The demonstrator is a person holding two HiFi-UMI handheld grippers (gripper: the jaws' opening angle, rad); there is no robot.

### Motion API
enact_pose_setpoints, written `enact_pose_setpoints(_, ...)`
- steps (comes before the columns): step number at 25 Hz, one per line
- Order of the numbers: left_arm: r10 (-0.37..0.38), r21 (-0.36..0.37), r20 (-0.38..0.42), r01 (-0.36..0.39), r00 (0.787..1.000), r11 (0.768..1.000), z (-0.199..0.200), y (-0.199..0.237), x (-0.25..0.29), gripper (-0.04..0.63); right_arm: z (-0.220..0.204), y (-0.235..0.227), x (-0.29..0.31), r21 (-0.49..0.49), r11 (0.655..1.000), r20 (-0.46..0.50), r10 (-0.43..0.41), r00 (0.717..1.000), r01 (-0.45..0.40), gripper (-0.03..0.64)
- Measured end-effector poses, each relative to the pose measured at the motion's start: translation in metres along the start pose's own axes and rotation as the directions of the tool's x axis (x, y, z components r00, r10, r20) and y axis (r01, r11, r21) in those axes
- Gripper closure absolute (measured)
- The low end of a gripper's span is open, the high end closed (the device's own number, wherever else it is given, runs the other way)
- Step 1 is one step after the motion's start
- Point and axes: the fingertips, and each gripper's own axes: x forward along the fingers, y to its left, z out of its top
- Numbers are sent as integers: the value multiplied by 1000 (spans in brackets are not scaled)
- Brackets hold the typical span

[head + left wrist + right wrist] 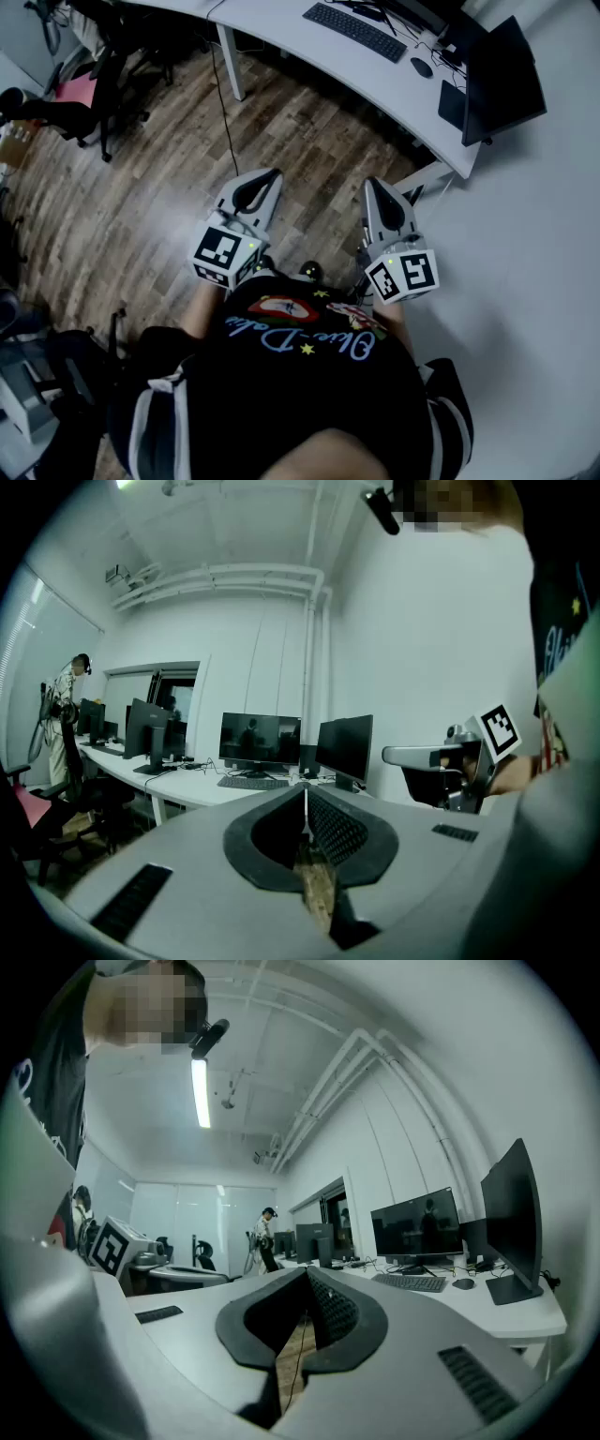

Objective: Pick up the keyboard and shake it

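- Black keyboard [354, 30] lies on the white desk [309, 70] at the top of the head view, beside a mouse [421, 67] and well apart from both grippers; we hold the left gripper [270, 176] and right gripper [371, 185] side by side over the wood floor [141, 187].
- In the left gripper view we see its fingers [336, 829] pressed together with nothing between them.
- In the right gripper view its fingers [333, 1309] are likewise closed and empty; the keyboard sits on the desk ahead, before a monitor [417, 1222].
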Motion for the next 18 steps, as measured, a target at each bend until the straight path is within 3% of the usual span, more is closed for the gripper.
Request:
enact_pose_setpoints(9, 2, -10, 1, -2, 1000, 1000, 3, -1, -2, 588, 1, 1, -2, -34, 999, -3, -17, 1000, 17, 615)
enact_pose_setpoints(15, -11, -22, -13, 11, 1000, 1000, -1, 8, 2, 584, -7, 0, 4, -7, 1000, -33, -31, 999, 30, 606)
enact_pose_setpoints(18, -34, -29, -36, 33, 999, 999, -7, 13, 5, 505, -10, 2, 10, -7, 999, -46, -31, 998, 31, 543)
